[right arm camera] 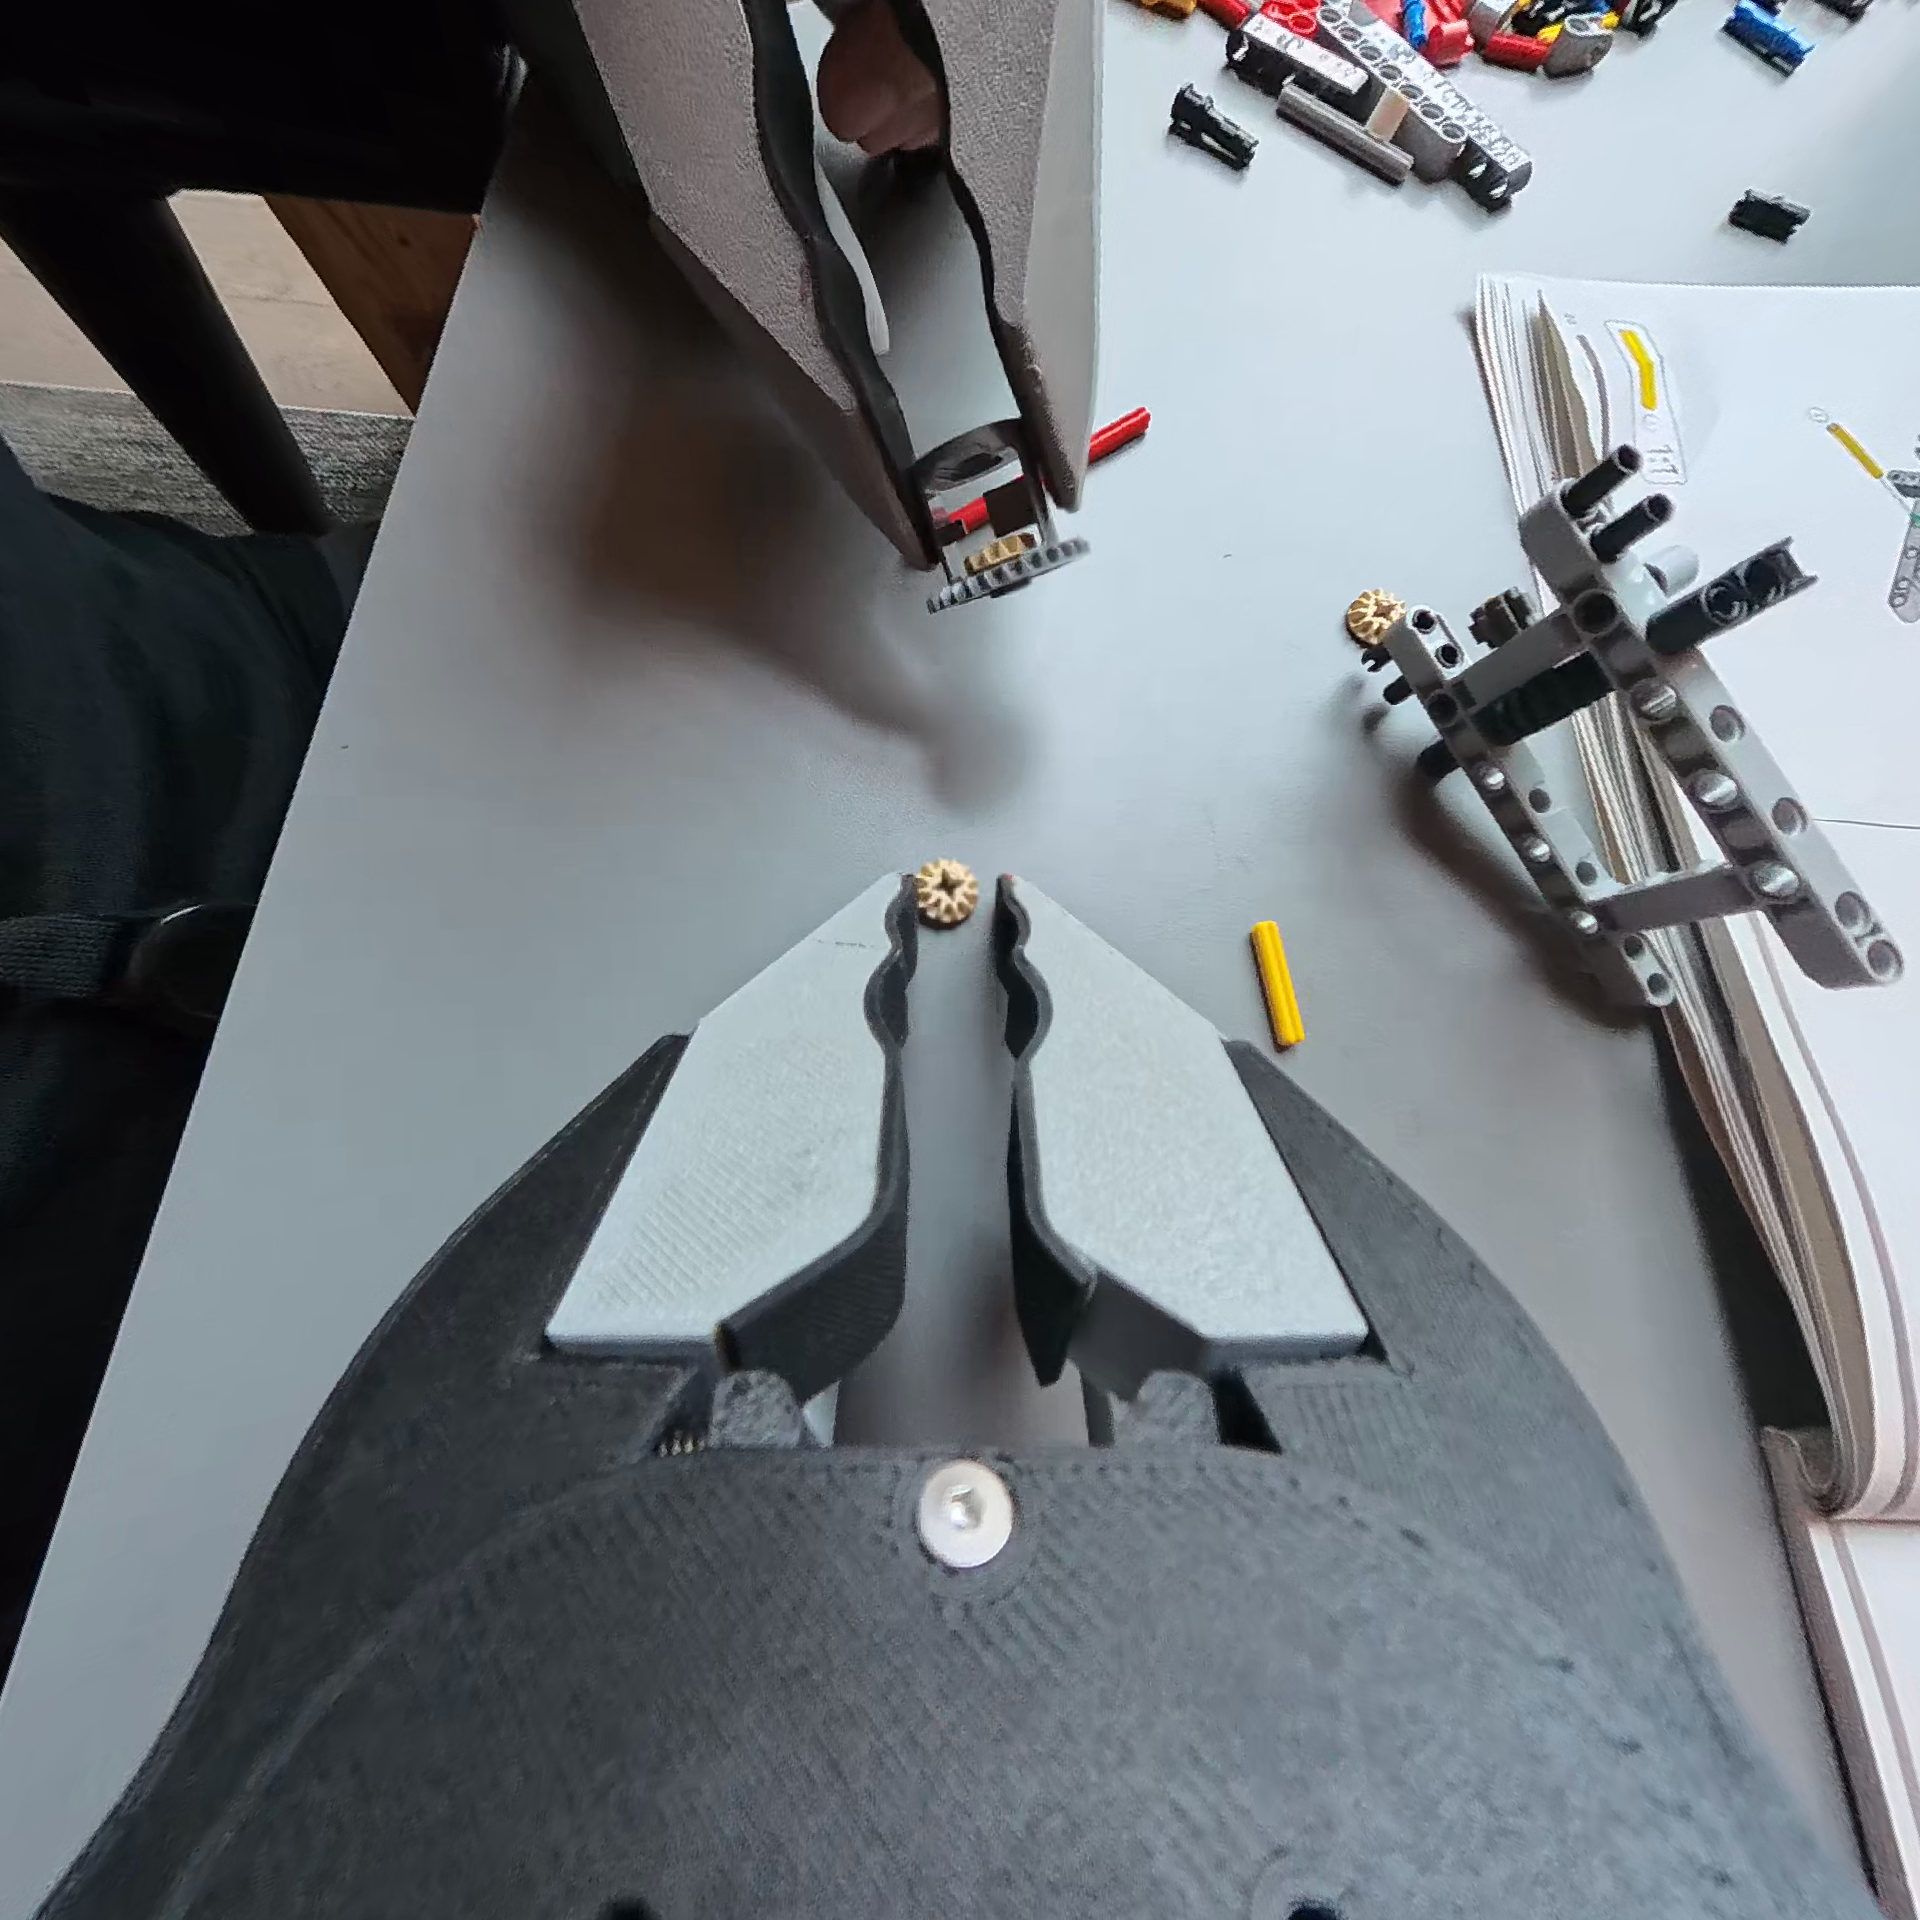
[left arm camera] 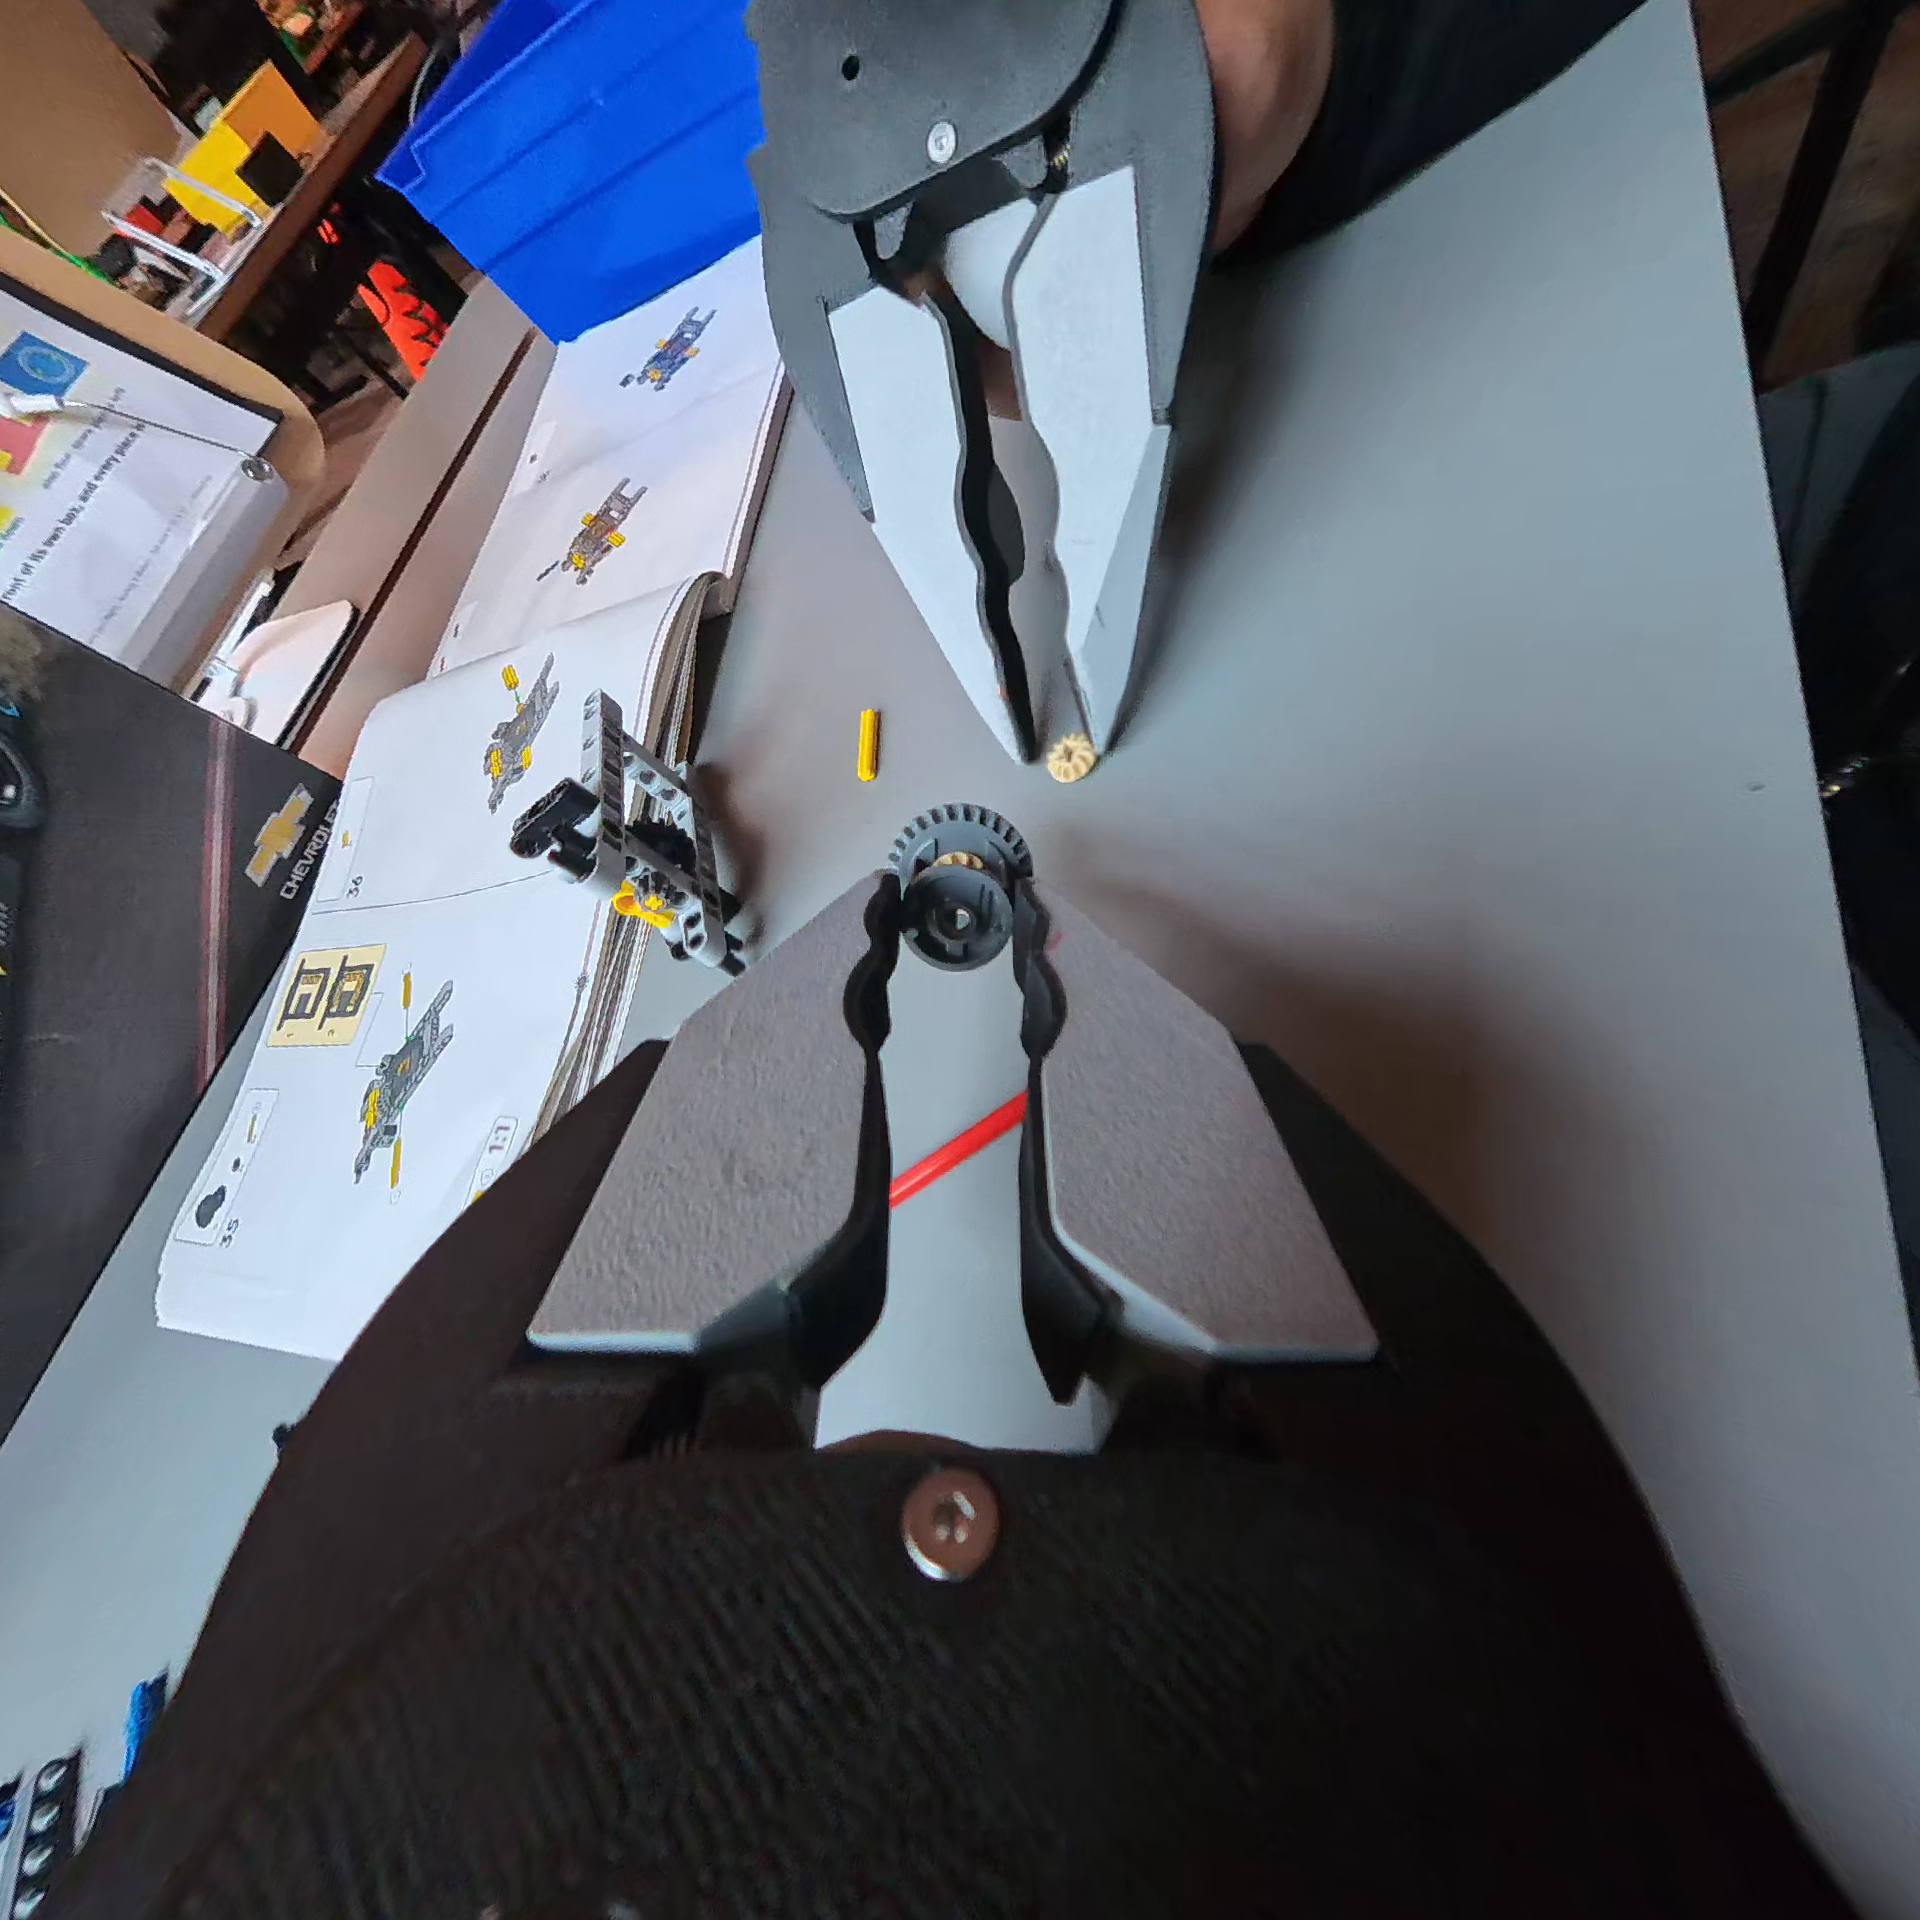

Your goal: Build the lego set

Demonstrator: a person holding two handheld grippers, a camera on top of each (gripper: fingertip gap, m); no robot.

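My left gripper [left arm camera: 956, 896] is shut on a dark grey differential gear housing [left arm camera: 954, 914] with a small tan gear inside it, held just above the grey table [left arm camera: 1403, 727]. The housing also shows in the right wrist view [right arm camera: 1003, 566]. My right gripper [right arm camera: 951, 899] points down at the table, its jaws slightly apart around a loose tan bevel gear [right arm camera: 945, 891]. The gear touches the left fingertip, with a small gap to the right one. A grey beam frame assembly [right arm camera: 1621, 748] leans on the instruction booklet [right arm camera: 1766, 343].
A yellow axle [right arm camera: 1276, 982] lies right of my right gripper. A red axle [right arm camera: 1120, 434] lies behind the left gripper. A pile of loose parts [right arm camera: 1403, 94] is at the far right, and a blue bin [left arm camera: 592, 156] and a black box [left arm camera: 125, 987] stand beyond the booklet. The left gripper's tips are roughly 6 cm from the right gripper's. Between my right fingertips and the yellow axle [right arm camera: 1276, 982] there is roughly 5 cm. The left camera catches it too, in the left wrist view [left arm camera: 868, 737].
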